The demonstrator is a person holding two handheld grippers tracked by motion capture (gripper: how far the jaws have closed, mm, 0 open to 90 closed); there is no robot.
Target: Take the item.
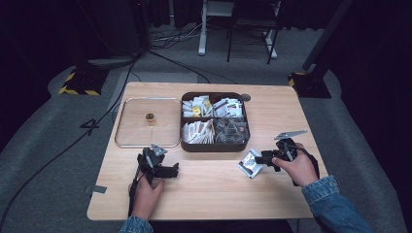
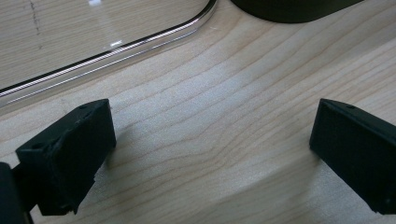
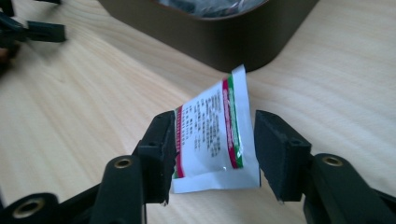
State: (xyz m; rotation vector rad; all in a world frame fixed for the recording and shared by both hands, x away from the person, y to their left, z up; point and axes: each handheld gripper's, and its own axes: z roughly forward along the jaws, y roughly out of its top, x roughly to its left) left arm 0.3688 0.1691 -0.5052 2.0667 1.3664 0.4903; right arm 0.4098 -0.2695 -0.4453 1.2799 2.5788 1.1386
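Your grippers: both black, left gripper (image 1: 171,170) and right gripper (image 1: 263,158) had blocky jaws with brass-ringed pivot holes; grey three-cornered plates on top; denim cuffs (image 1: 320,189).

White sachet (image 3: 212,135) between parted hand-held gripper (image 3: 215,144) jaws.

Table (image 1: 214,189): pale wood grain. Divided box (image 1: 214,146): dark brown. Sachet (image 3: 215,135): white, red and green edge stripes, dark print. Lid (image 1: 141,143): clear, brass knob (image 1: 149,116). Sleeve (image 1: 335,206): blue denim. Both grippers' jaws black.
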